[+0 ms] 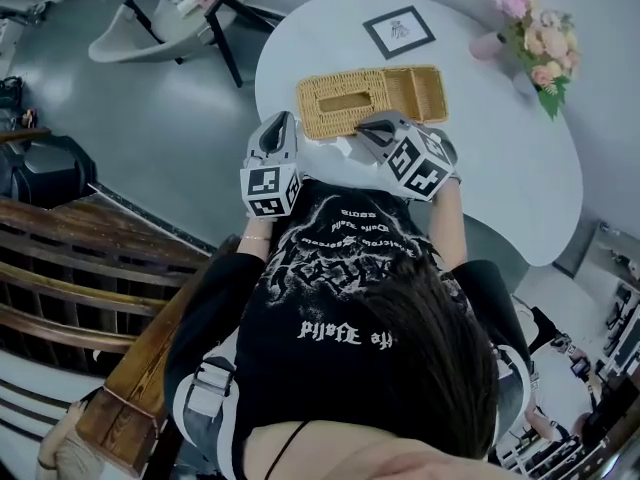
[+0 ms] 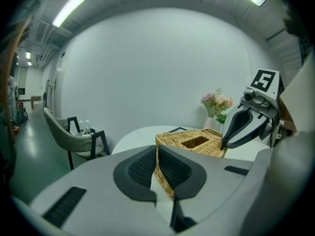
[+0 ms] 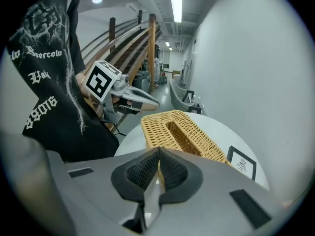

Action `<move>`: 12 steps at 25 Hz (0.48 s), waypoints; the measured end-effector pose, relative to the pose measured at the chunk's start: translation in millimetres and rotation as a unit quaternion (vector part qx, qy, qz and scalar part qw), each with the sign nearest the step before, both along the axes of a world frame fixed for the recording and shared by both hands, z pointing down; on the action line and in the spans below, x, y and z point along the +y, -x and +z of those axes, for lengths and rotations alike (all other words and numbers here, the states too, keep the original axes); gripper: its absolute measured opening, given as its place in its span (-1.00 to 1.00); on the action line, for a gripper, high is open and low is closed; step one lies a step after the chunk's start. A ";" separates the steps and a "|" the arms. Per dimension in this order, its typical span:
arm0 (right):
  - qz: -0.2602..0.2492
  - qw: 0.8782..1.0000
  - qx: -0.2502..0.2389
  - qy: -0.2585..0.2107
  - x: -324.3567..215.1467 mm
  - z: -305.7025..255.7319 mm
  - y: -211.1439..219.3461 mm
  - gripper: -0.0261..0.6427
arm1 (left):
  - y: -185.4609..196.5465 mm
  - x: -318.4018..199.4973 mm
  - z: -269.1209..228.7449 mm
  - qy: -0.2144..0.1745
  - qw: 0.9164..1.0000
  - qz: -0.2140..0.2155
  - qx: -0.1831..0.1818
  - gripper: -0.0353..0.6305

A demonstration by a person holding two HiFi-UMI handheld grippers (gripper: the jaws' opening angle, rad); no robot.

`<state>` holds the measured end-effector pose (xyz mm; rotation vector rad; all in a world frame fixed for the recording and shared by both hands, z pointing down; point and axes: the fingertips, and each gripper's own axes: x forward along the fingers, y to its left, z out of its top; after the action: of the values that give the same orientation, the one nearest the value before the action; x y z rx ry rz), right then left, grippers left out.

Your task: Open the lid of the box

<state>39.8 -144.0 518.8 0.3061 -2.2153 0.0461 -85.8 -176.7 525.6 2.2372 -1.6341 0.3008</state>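
Bench (image 1: 500,168): white, rounded rim, wide bare area to right of box. Box (image 1: 370,98): wicker, slot on top, lies close to bench near rim. Left hand-held gripper (image 2: 157,147): clenched on box left near corner. Right hand-held gripper (image 3: 158,151): clenched on box near long edge. Frame (image 1: 399,31): beyond box, apart. Flowers (image 1: 535,38): at far right rim.
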 end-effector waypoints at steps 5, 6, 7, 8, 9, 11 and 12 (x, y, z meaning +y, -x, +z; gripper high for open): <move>-0.015 1.000 0.003 -0.006 -3.9 -14.7 1.7 -0.82 | 2.5 1.2 2.2 0.001 1.000 0.002 0.000 -0.81; -0.016 1.000 0.002 -0.010 -6.2 -18.1 3.1 -0.82 | 3.5 0.6 3.3 0.001 1.000 0.001 0.002 -0.81; -0.018 1.000 0.003 -0.013 -8.3 -21.2 4.8 -0.83 | 4.5 0.2 4.4 0.002 1.000 -0.002 0.005 -0.81; -0.021 1.000 0.005 -0.016 -10.0 -23.8 6.0 -0.82 | 5.2 0.0 5.1 0.003 1.000 -0.004 0.007 -0.81; -0.025 0.999 0.008 -0.020 -11.0 -25.6 6.4 -0.83 | 5.1 0.3 5.3 0.003 1.000 -0.005 0.009 -0.81; -0.031 0.999 0.016 -0.023 -11.8 -27.3 5.5 -0.82 | 3.3 1.7 4.4 0.001 1.000 -0.003 0.012 -0.81; -0.033 0.999 0.020 -0.024 -12.2 -27.9 5.4 -0.82 | 2.7 2.2 3.5 -0.001 1.000 -0.001 0.013 -0.81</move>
<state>34.4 -156.2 490.9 0.2586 -2.1885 -0.0496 -88.5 -174.5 529.1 2.2306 -1.6239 0.2695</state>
